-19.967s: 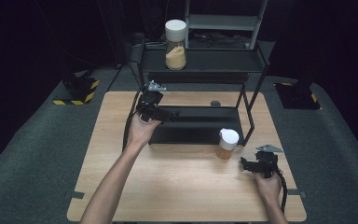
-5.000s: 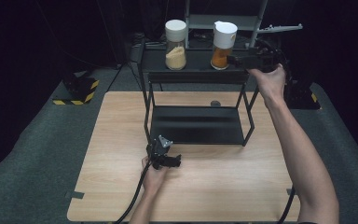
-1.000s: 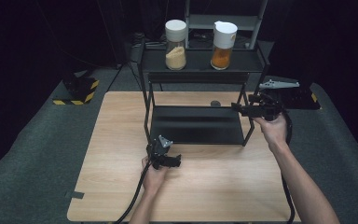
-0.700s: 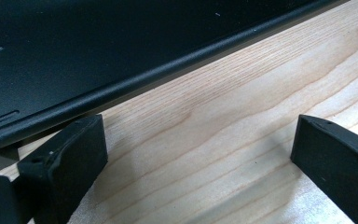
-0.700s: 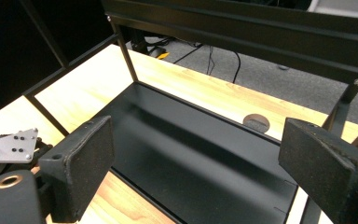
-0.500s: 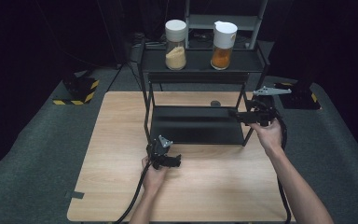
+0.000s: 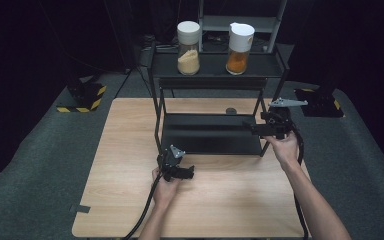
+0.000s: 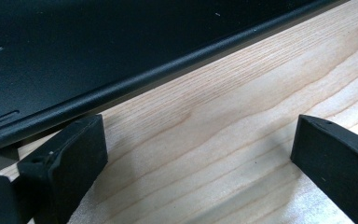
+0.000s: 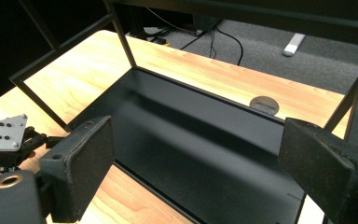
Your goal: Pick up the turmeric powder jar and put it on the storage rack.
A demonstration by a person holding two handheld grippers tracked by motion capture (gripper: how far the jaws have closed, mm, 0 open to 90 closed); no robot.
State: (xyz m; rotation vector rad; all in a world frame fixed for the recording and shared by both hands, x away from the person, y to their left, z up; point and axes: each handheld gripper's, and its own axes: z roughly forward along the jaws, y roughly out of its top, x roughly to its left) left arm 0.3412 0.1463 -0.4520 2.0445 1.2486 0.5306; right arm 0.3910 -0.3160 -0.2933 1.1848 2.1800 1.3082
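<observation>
High view: a black two-tier metal rack (image 7: 215, 80) stands at the far middle of the wooden table (image 7: 120, 150). On its top shelf stand two jars side by side and apart: on the left a clear jar of pale grains with a cream lid (image 7: 188, 42), on the right a jar of orange powder with a white pour lid (image 7: 239, 42). The rack's bottom tray (image 7: 210, 135) lies bare on the table.

The right gripper (image 7: 250, 127) is held in the person's right hand (image 7: 285, 147) at the right end of the bottom tray, just above it, jaws pointing left across the tray. Right gripper view has its two black jaws spread wide with nothing between them, the tray (image 9: 205, 140) lying beyond and a small round grommet (image 9: 264, 104) in the tabletop past the tray's far edge.

The left gripper (image 7: 190, 172) rests on the table just near of the tray's front left corner, gripped by the left hand (image 7: 164, 186). Left gripper view shows its jaws released, only bare wood (image 8: 214, 116) between them, and the tray's front rim (image 8: 121, 88) close ahead.
</observation>
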